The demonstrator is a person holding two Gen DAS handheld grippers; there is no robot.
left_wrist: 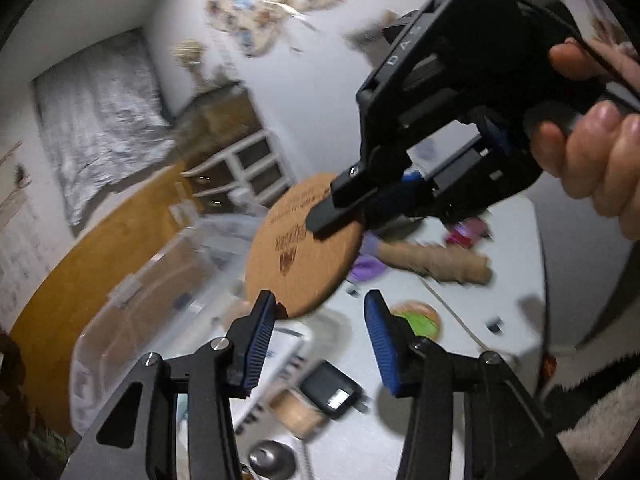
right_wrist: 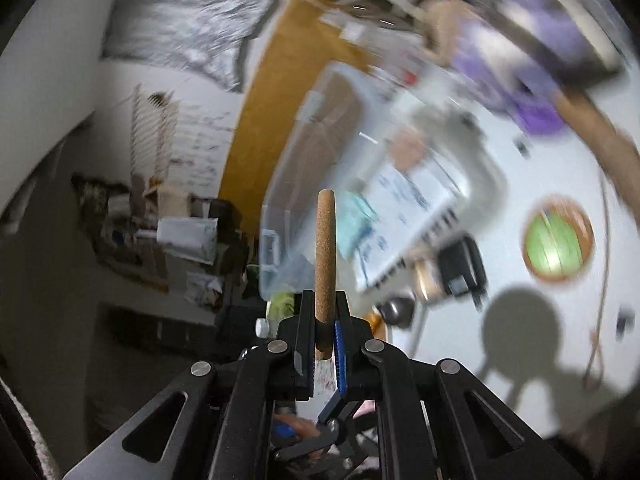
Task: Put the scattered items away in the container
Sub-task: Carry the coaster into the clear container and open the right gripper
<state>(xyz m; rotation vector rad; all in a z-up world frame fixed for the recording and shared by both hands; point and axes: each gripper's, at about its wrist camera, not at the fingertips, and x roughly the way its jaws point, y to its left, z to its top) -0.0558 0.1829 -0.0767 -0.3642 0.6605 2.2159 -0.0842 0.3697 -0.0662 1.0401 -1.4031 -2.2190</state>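
Your right gripper (right_wrist: 325,354) clamps the round cork coaster (left_wrist: 304,244) edge-on, apparently to slot into the clear plastic bin (left_wrist: 160,300); your left gripper (left_wrist: 320,338) hangs open, holding nothing.

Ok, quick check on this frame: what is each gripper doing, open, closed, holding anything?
Left gripper: open, holding nothing.
Right gripper: closed on the round cork mat, gripped at its edge.

A black gripper (left_wrist: 340,210), held in a hand (left_wrist: 592,144), pinches a round cork mat (left_wrist: 300,256) above a white table (left_wrist: 508,292). In the foreground, two blue-padded fingers (left_wrist: 260,340) of the other gripper (left_wrist: 320,340) stand apart. A clear plastic bin (left_wrist: 160,280) sits at left, blurred.
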